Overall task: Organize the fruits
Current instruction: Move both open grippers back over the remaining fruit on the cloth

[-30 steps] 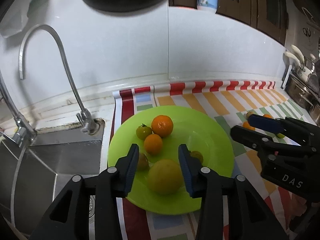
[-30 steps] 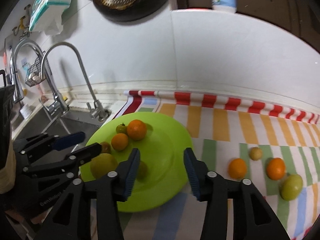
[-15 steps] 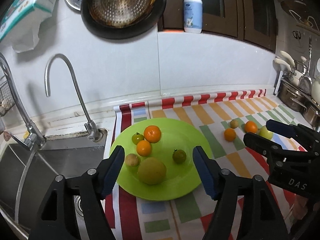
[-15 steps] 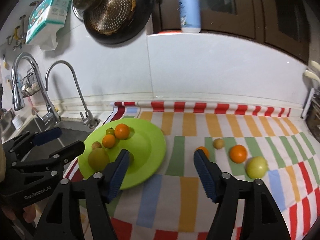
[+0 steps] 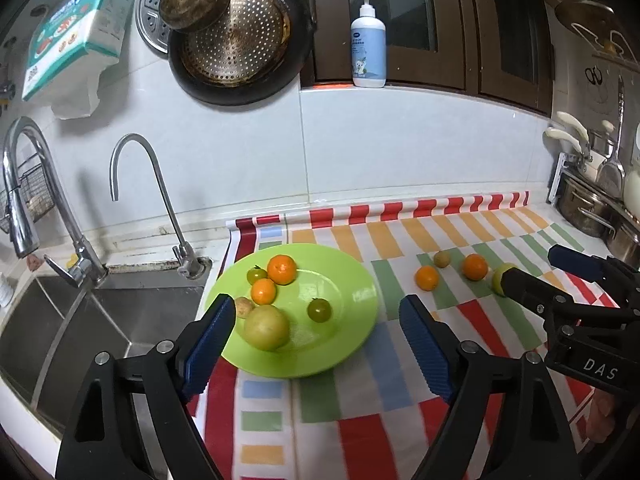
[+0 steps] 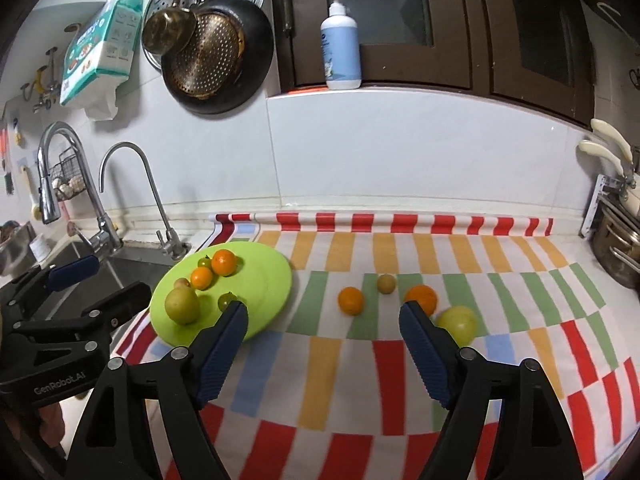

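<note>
A lime green plate (image 5: 348, 280) (image 6: 272, 276) lies on the striped mat beside the sink. It holds several fruits: a large yellow-green one (image 5: 266, 327) (image 6: 182, 306), two oranges (image 5: 281, 269) (image 6: 223, 262), small green ones (image 5: 319, 310) and a small brown one. On the mat to the right lie two oranges (image 6: 350, 300) (image 5: 426, 277), a small tan fruit (image 6: 386, 283) and a yellow-green fruit (image 6: 458, 323). My left gripper (image 5: 314, 344) is open and empty, above the plate's near edge. My right gripper (image 6: 322, 342) is open and empty, short of the loose fruits.
A steel sink (image 5: 100, 320) with two taps (image 5: 160, 208) is at the left. Pans (image 5: 236, 44) and a soap bottle (image 5: 368, 44) are on the wall and ledge. Steel pots (image 5: 592, 208) stand at the far right. The mat's rolled edge (image 6: 400, 222) runs along the wall.
Both grippers have pulled back and up from the plate and their jaws have opened wider. A small green fruit that sat between the left fingers now lies free on the plate.
</note>
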### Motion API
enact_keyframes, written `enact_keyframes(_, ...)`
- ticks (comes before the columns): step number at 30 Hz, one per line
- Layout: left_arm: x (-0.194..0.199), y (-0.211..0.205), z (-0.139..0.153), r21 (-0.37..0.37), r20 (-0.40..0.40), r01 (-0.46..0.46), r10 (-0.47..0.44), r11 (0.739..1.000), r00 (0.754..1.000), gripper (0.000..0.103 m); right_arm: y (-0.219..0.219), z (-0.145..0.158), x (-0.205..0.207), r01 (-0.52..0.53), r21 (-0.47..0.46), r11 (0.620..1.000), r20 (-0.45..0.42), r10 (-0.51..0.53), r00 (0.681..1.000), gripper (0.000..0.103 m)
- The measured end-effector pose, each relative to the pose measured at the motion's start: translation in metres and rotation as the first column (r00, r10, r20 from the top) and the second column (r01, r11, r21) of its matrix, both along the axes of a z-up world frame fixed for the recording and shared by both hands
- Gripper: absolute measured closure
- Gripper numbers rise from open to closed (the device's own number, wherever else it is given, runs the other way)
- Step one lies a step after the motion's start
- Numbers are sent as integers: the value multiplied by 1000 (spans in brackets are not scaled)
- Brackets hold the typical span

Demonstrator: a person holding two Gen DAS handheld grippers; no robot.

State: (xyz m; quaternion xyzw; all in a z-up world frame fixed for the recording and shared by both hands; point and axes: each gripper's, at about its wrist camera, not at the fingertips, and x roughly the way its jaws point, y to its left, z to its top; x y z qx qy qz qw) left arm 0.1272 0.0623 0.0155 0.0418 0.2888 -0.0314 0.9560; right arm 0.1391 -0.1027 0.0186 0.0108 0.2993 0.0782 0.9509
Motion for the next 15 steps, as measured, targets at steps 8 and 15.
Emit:
enact_keyframes(8, -13, -37, 4, -7, 25, -9, 9, 1000, 1000, 16, -36, 7, -15, -1, -14, 1000, 27, 1, 1000, 24)
enact_keyframes(15, -13, -66, 4, -8, 35, 6, -5, 1000, 999, 15, -67, 9, -22, 14, -12, 1000, 43, -13, 999, 24)
